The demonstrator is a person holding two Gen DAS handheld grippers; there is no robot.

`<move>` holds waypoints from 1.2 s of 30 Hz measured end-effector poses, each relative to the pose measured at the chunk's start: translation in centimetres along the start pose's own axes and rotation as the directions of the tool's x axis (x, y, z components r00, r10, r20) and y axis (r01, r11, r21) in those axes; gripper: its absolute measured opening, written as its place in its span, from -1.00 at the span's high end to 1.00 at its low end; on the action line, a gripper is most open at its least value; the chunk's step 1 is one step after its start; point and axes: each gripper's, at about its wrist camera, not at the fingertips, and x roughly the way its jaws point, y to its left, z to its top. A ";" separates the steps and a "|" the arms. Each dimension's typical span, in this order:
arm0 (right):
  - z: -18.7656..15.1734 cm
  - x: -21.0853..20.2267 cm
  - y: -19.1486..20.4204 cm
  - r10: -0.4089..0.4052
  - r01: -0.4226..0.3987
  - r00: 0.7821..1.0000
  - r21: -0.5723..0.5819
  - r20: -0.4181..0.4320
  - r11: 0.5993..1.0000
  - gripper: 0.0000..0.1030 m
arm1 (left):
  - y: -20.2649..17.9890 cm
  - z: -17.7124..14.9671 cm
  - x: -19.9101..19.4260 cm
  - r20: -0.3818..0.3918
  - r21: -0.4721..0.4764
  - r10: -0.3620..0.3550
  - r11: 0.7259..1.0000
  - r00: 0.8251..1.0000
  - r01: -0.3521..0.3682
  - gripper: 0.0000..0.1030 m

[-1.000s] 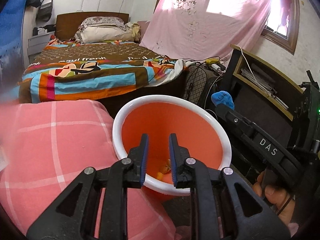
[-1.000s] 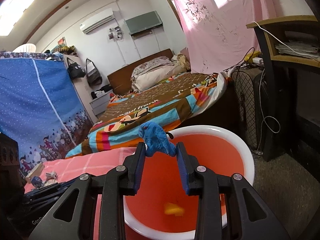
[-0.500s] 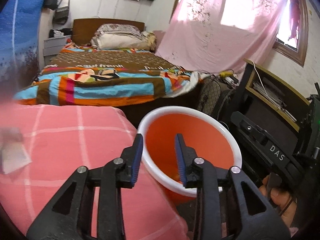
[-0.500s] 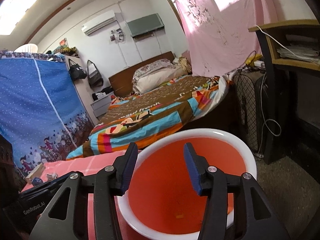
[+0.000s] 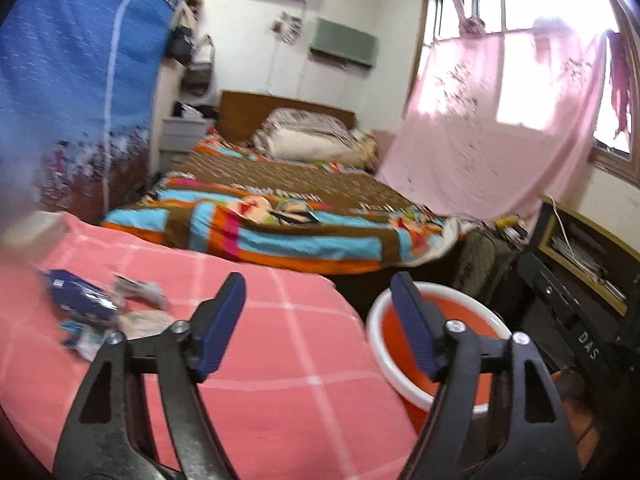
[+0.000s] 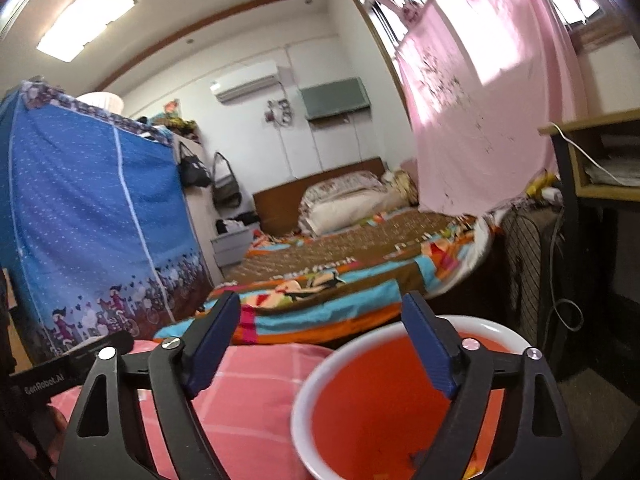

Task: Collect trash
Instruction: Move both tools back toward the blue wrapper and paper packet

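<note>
Pink checked cloth point(image 5: 280, 360) lies beside the orange bucket point(image 5: 472, 328), wrappers point(image 5: 92, 312) scattered farther off. Your left tongs point(image 5: 318, 320) and right tongs point(image 6: 322, 338) have just been opening; both gape wide, empty.

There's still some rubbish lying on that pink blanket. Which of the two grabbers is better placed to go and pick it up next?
Probably the left gripper. Its jaws stand open and empty, and its camera shows the scattered wrappers on the pink blanket just ahead to its left. The right gripper, also open and empty, hangs by the orange bin.
</note>
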 end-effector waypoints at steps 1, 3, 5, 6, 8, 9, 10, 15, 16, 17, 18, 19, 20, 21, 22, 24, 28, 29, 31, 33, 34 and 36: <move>0.0 0.0 0.5 0.007 -0.007 1.000 -0.008 0.011 1.000 -0.79 | 0.5 0.1 -0.5 0.017 -0.002 0.016 1.000 1.000 -0.016 -0.67; -0.1 0.0 1.5 0.020 -0.020 0.999 -0.018 0.033 1.000 -1.00 | 1.6 0.2 -1.5 0.052 -0.006 0.051 0.999 0.997 -0.050 -0.91; -0.2 -0.1 2.5 0.040 -0.039 0.998 -0.028 0.052 0.999 -1.00 | 2.6 0.2 -2.4 0.088 -0.010 0.085 0.996 0.993 -0.084 -1.00; -0.2 -0.1 2.9 0.052 -0.050 0.997 -0.035 0.058 0.998 -1.00 | 3.2 0.2 -3.0 0.110 -0.011 0.113 0.994 0.987 -0.112 -1.00; -0.4 -0.1 3.9 0.076 -0.072 0.995 -0.053 0.072 0.996 -1.00 | 4.2 0.1 -3.7 0.133 -0.008 0.142 0.990 0.981 -0.142 -1.00; -0.5 -0.1 4.5 0.088 -0.083 0.993 -0.062 0.081 0.995 -1.00 | 4.6 0.1 -4.0 0.141 -0.006 0.158 0.987 0.977 -0.158 -1.00; -0.6 -0.1 5.1 0.102 -0.096 0.991 -0.071 0.089 0.993 -1.00 | 5.1 0.1 -4.4 0.150 -0.005 0.176 0.984 0.973 -0.178 -1.00; -1.1 -0.3 7.9 0.172 -0.158 0.977 -0.113 0.129 0.981 -1.00 | 7.9 -0.6 -6.4 0.197 -0.020 0.256 0.966 0.947 -0.257 -1.00; -1.2 -0.3 8.4 0.184 -0.168 0.973 -0.123 0.135 0.978 -1.00 | 8.6 -0.8 -6.8 0.204 -0.025 0.271 0.962 0.941 -0.272 -1.00; -1.4 -0.4 9.0 0.195 -0.176 0.971 -0.133 0.141 0.975 -1.00 | 9.1 -0.9 -7.1 0.207 -0.027 0.282 0.959 0.937 -0.283 -1.00; -1.6 -0.4 9.6 0.205 -0.184 0.968 -0.148 0.145 0.972 -1.00 | 9.5 -1.0 -7.3 0.208 -0.029 0.289 0.957 0.935 -0.289 -1.00; -1.7 -0.3 10.1 0.215 -0.191 0.966 -0.162 0.146 0.968 -1.00 | 10.2 -1.3 -7.6 0.208 -0.030 0.298 0.954 0.932 -0.298 -1.00; -1.9 -0.2 10.6 0.222 -0.196 0.964 -0.174 0.145 0.965 -1.00 | 10.6 -1.4 -7.7 0.208 -0.029 0.303 0.952 0.930 -0.304 -1.00; -2.2 -0.1 11.2 0.231 -0.204 0.963 -0.188 0.140 0.961 -1.00 | 10.9 -1.4 -7.9 0.207 -0.025 0.309 0.950 0.928 -0.310 -1.00; -2.3 0.1 11.7 0.237 -0.208 0.962 -0.201 0.133 0.957 -1.00 | 11.5 -1.7 -8.1 0.205 -0.021 0.315 0.948 0.927 -0.318 -1.00; -2.8 0.6 12.6 0.253 -0.224 0.961 -0.224 0.113 0.949 -1.00 | 12.2 -2.0 -8.2 0.197 -0.006 0.329 0.942 0.924 -0.335 -1.00; -3.7 1.5 14.2 0.276 -0.250 0.958 -0.255 0.074 0.934 -1.00 | 13.5 -2.5 -8.4 0.189 0.015 0.344 0.936 0.920 -0.353 -1.00; -3.9 1.7 14.5 0.281 -0.256 0.957 -0.259 0.066 0.931 -1.00 | 13.7 -2.5 -8.4 0.187 0.013 0.342 0.936 0.921 -0.351 -1.00; -4.2 2.0 15.3 0.293 -0.271 0.955 -0.263 0.047 0.926 -1.00 | 14.2 -2.5 -8.6 0.183 0.005 0.333 0.941 0.925 -0.339 -1.00; -4.5 2.5 15.6 0.303 -0.287 0.953 -0.264 0.023 0.921 -1.00 | 14.5 -2.5 -8.6 0.178 0.003 0.323 0.944 0.929 -0.329 -1.00; -4.7 2.8 15.8 0.307 -0.294 0.952 -0.264 0.009 0.919 -1.00 | 14.6 -2.5 -8.5 0.171 0.008 0.321 0.945 0.932 -0.327 -1.00; -4.9 3.3 16.1 0.312 -0.306 0.950 -0.261 -0.018 0.916 -1.00 | 14.7 -2.5 -8.0 0.145 0.022 0.319 0.945 0.936 -0.325 -1.00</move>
